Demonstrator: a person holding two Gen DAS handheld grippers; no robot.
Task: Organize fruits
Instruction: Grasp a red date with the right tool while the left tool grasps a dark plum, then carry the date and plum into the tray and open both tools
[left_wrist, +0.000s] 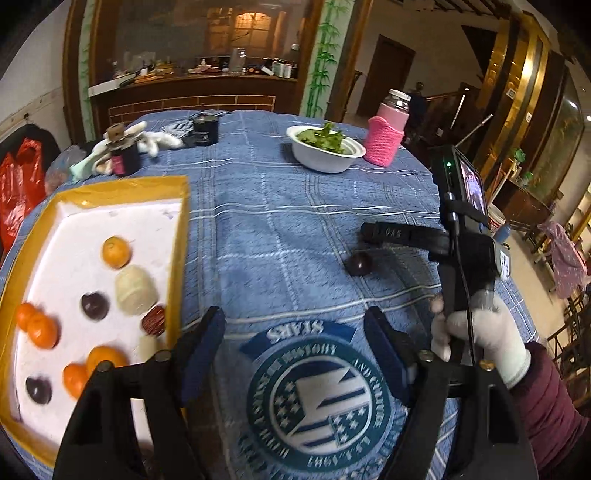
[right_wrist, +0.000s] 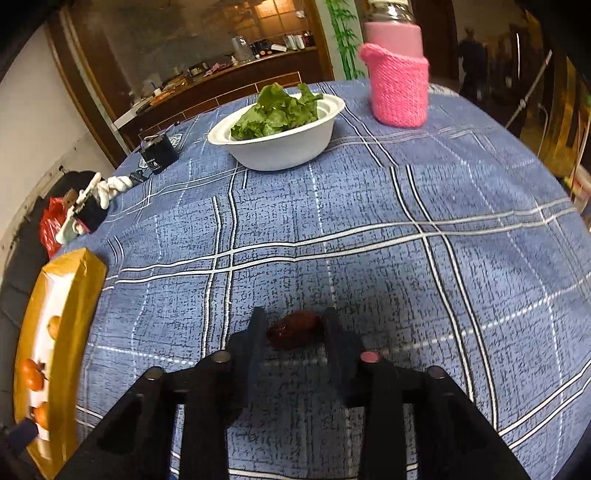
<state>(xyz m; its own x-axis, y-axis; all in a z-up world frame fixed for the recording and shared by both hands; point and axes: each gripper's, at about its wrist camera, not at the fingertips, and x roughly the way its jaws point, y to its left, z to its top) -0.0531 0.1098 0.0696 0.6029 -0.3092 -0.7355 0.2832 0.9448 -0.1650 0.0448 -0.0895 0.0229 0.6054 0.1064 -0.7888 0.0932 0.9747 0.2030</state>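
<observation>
A yellow-rimmed white tray (left_wrist: 177, 236) at the left holds several oranges (left_wrist: 116, 252), dark plums (left_wrist: 95, 305), a pale wrapped fruit (left_wrist: 135, 290) and a red date (left_wrist: 154, 319). The tray also shows in the right wrist view (right_wrist: 79, 295). A dark red fruit (right_wrist: 295, 329) lies on the blue cloth between the fingers of my right gripper (right_wrist: 293, 325), which is open around it. The same fruit (left_wrist: 359, 263) shows in the left wrist view under the right gripper (left_wrist: 388, 236). My left gripper (left_wrist: 295, 328) is open and empty beside the tray's right wall.
A white bowl of lettuce (right_wrist: 277, 144) and a pink-sleeved bottle (right_wrist: 399, 74) stand at the far side. A black jar (left_wrist: 205, 131), white gloves and a small dark bottle (left_wrist: 123, 157) lie at the far left. A red bag (left_wrist: 14, 192) hangs off the table's left.
</observation>
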